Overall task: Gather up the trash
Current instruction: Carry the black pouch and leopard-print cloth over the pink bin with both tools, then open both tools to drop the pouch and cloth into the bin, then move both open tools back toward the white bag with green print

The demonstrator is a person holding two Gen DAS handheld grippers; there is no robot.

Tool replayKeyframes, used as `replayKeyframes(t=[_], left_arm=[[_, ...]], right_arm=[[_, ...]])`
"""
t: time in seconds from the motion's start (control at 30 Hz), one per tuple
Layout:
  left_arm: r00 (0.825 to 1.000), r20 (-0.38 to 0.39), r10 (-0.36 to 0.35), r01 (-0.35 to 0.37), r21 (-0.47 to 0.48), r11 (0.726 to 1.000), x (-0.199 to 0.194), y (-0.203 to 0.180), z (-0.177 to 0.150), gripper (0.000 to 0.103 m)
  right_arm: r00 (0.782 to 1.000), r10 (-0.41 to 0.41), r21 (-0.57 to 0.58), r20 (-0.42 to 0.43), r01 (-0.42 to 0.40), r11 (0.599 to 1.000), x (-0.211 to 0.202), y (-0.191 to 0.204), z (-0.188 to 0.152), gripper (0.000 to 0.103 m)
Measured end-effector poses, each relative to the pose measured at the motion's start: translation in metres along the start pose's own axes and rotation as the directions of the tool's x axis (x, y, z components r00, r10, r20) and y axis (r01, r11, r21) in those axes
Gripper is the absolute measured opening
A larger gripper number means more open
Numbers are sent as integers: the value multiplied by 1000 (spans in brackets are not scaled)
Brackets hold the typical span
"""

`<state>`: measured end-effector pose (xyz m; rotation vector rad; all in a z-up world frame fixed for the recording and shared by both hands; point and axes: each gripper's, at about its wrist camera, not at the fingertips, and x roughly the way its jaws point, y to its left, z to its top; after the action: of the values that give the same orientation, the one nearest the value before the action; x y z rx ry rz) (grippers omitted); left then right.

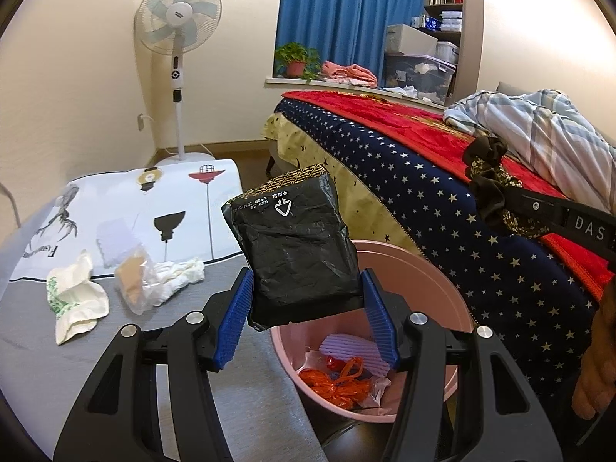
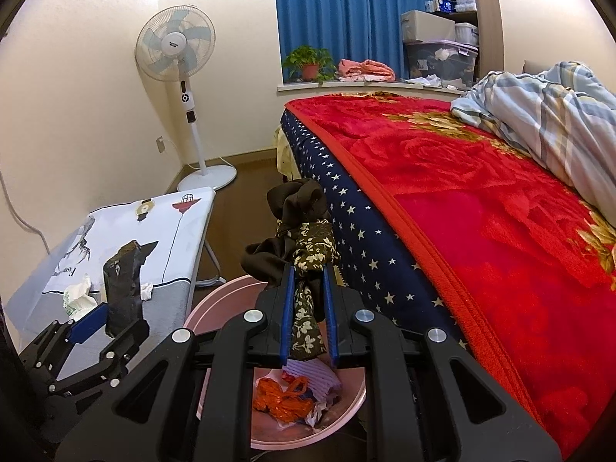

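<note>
A: Status on our left claw (image 1: 306,323)?

B: Pinching the black wrapper (image 1: 294,246) between the blue pads (image 1: 233,327). Wrapper stands upright, crumpled, lower edge hanging over the 10 o'clock rim of the pink bin (image 1: 415,265). The right wrist view shows the same wrapper (image 2: 121,285) held above the counter edge, left claw (image 2: 104,321) at 8 o'clock of that frame.

A: And our right claw (image 2: 310,304)?

B: Pressed nearly together on a dark floral cloth scrunchie (image 2: 304,246). Fabric bunches up past the fingertips, and a strip hangs down between the pads. It sits above the bin (image 2: 215,300), toward its far rim. From the left wrist view we see the scrunchie (image 1: 491,192) at 2 o'clock, against the bed's starred side.

A: What's in the bin?

B: Orange plastic netting (image 1: 338,383), a ribbed lilac piece (image 1: 352,350), some white crumpled scraps. Bin is on the floor, between the counter and the bed (image 2: 481,200).

A: Left on the counter (image 1: 34,346)?

B: Three bits at 9 o'clock of the left view: a crumpled white-and-green wrapper (image 1: 75,300), a clear bag with something tan inside (image 1: 133,279), and a wadded white tissue (image 1: 181,271) touching that bag. All well apart from the left claw.

A: Background?

B: Standing fan (image 1: 179,19) at 11 o'clock, blue curtain (image 1: 346,11) at 12, potted plant (image 1: 296,59) on the sill.
</note>
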<state>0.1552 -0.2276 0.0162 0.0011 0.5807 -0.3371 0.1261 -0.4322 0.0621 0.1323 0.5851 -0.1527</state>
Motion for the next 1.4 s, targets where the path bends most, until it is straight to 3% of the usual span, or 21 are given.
replayKeyframes(t=[0.57, 0.67, 0.77, 1.0, 1.4], left_arm=[[999, -27, -45, 45, 10, 999, 21, -13, -4, 56], [995, -44, -91, 92, 7, 996, 26, -15, -4, 60], [990, -65, -124, 124, -2, 992, 30, -17, -7, 70], [991, -59, -121, 120, -14, 993, 24, -9, -9, 70], [996, -14, -86, 86, -35, 996, -5, 23, -4, 52]], right_arm=[[1000, -9, -2, -23, 8, 1000, 9, -2, -2, 16], [1000, -17, 7, -23, 18, 1000, 10, -4, -1, 21], [1000, -26, 21, -14, 26, 999, 9, -7, -1, 44], [1000, -29, 10, -2, 29, 1000, 6, -7, -2, 45], [1000, -5, -40, 28, 6, 999, -2, 10, -5, 45]])
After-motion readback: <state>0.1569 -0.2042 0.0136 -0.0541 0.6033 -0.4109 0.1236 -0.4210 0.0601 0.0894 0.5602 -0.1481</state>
